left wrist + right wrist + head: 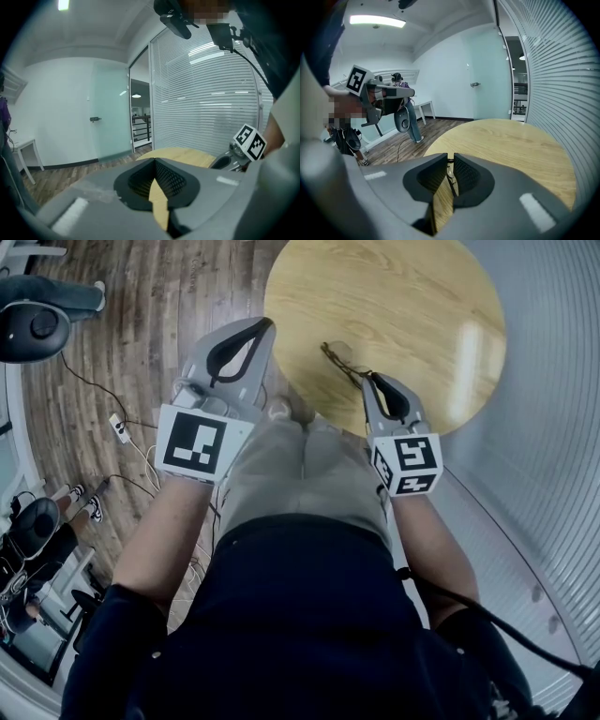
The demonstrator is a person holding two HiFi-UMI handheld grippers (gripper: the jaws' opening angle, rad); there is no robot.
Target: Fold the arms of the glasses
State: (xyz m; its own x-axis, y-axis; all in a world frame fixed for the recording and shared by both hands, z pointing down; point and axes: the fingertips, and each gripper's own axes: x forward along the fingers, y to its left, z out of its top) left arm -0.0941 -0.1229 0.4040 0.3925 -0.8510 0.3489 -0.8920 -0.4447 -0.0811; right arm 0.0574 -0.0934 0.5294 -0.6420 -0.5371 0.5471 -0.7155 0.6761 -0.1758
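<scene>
The glasses (pixel 339 357) are thin and dark-framed, and they sit low over the near edge of the round wooden table (pixel 403 296). My right gripper (pixel 368 379) is shut on them at their near end. In the right gripper view a thin part of the glasses (pixel 450 172) shows in the narrow slit between the jaws. My left gripper (pixel 268 324) is raised at the table's left edge, shut with nothing in it; its jaws meet at the tip (pixel 154 160). The glasses' arms are too small to make out.
A wall of blinds (pixel 553 427) curves close along the right. On the wood floor at the left are an office chair (pixel 33 329), a power strip with cables (pixel 119 427) and another person's shoes (pixel 80 502). A white side table (pixel 26 150) stands by the far wall.
</scene>
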